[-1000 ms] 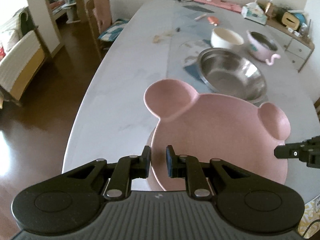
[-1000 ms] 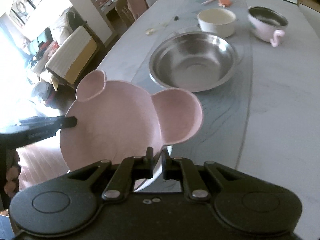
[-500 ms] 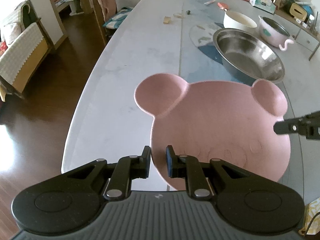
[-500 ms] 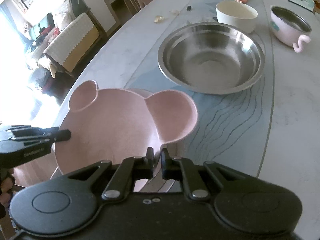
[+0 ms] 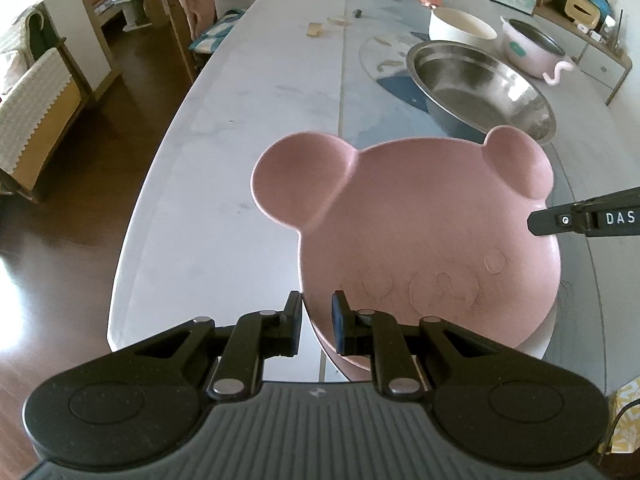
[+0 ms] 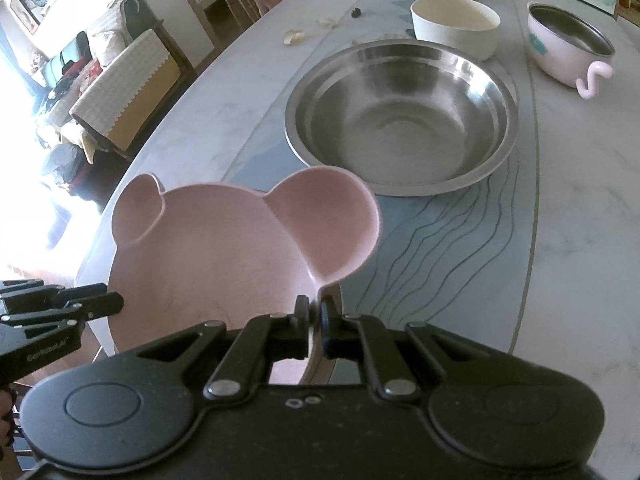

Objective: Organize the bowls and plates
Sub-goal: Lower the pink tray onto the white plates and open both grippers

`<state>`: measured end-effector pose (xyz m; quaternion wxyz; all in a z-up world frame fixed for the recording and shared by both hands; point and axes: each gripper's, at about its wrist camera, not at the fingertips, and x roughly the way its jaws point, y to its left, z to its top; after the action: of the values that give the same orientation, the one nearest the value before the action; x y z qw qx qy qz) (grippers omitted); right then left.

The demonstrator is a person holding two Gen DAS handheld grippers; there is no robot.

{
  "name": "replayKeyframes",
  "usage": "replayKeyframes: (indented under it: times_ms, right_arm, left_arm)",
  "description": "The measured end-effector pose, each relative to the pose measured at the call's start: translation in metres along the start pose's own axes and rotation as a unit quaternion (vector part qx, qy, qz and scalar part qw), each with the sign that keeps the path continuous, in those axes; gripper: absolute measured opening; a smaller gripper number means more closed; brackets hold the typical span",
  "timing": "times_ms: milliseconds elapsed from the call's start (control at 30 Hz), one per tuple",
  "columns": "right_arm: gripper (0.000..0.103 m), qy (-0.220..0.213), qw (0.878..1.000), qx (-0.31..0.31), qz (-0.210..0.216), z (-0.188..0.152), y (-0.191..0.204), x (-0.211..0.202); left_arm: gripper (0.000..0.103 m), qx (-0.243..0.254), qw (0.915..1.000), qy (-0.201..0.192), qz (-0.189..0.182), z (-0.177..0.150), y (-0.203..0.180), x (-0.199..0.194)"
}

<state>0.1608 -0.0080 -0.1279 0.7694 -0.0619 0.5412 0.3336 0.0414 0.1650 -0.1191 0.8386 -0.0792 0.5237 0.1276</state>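
Grippers nearest: left gripper [image 5: 316, 322] w/ jaws clamped on the near rim of the pink plate [image 5: 424, 232]; right gripper [image 6: 315, 318] clenched on the rim at the opposite side, by one ear. Plate is bear-shaped, two round ears, held btwn both grippers over the near edge of the table [image 5: 240, 128]. Just beyond: steel bowl [image 6: 400, 116] on the table. Farther back, cream bowl [image 6: 456, 24] and pink pot [image 6: 568, 48], side by side, apart from each other.
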Motion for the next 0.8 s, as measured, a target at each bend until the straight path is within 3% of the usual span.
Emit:
replayKeyframes:
  times_ms: [167, 700, 800]
  right_arm:
    - [0.019, 0.002, 1.0, 0.003, -0.006, 0.0, 0.003, -0.001]
    - [0.033, -0.039, 0.999, -0.007, -0.005, -0.009, 0.016, -0.051]
    - [0.035, -0.053, 0.999, -0.009, -0.007, -0.01, 0.019, -0.061]
  left_arm:
    - [0.015, -0.005, 1.0, -0.003, -0.002, 0.0, 0.001, -0.002]
    - [0.016, -0.001, 0.9974, -0.06, -0.038, 0.005, -0.007, -0.049]
    - [0.027, 0.004, 0.9961, -0.075, -0.047, 0.012, -0.015, -0.057]
